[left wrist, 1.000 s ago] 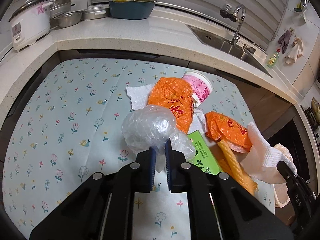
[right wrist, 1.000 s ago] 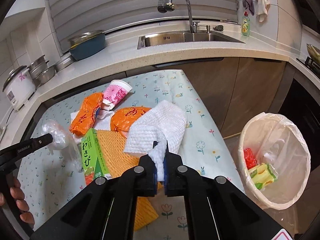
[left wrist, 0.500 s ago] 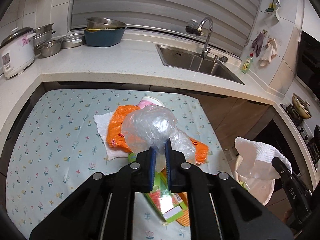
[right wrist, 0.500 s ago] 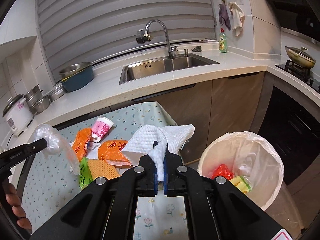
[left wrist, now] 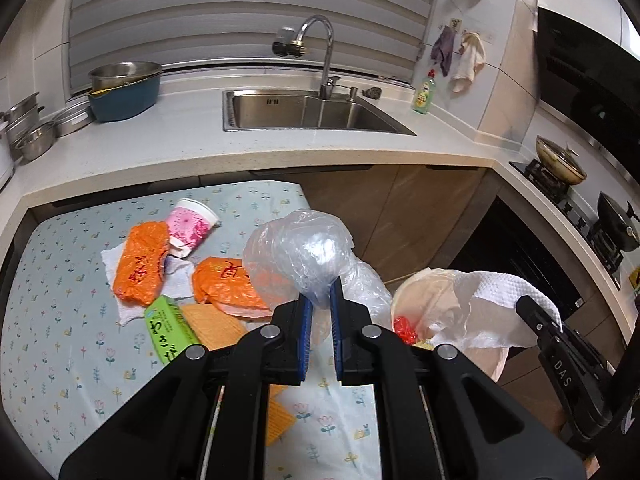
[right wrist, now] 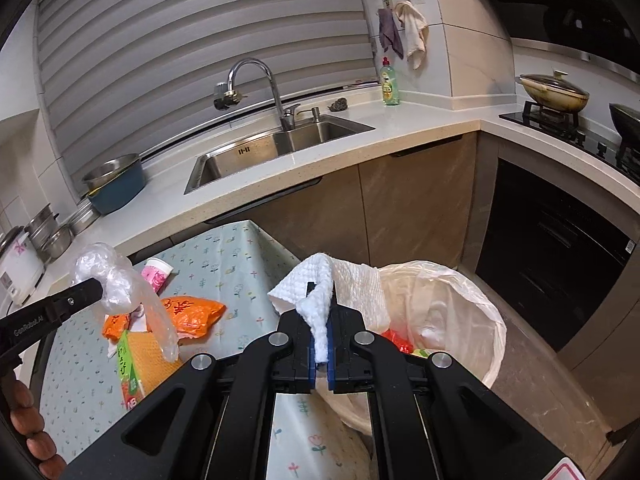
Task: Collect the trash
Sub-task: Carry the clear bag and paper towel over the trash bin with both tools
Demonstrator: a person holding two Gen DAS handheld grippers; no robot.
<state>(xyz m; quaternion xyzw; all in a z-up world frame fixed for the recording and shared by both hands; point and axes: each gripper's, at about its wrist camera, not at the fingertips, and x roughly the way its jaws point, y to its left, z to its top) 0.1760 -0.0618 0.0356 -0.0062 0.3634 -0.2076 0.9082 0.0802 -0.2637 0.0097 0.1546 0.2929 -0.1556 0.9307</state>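
My left gripper (left wrist: pixel 319 300) is shut on a crumpled clear plastic bag (left wrist: pixel 298 254) and holds it in the air over the table's right end. It also shows in the right wrist view (right wrist: pixel 104 276). My right gripper (right wrist: pixel 320 312) is shut on a white paper towel (right wrist: pixel 316 296) and holds it over the near rim of the trash bin (right wrist: pixel 460 300), which is lined with a white bag and holds red and yellow wrappers. The towel (left wrist: pixel 496 300) hangs above the bin (left wrist: pixel 420 292) in the left wrist view.
On the flowered tablecloth (left wrist: pixel 60 320) lie two orange bags (left wrist: pixel 140 268), a pink paper cup (left wrist: pixel 190 226), a green box (left wrist: pixel 168 328), an orange cloth (left wrist: pixel 216 324) and white tissue. Behind are the counter, sink (left wrist: pixel 312 112) and stove (right wrist: pixel 560 108).
Both grippers have swung right, away from the table and toward the bin. The towel now hangs over the bin's rim; the plastic bag has moved to the table's right end.
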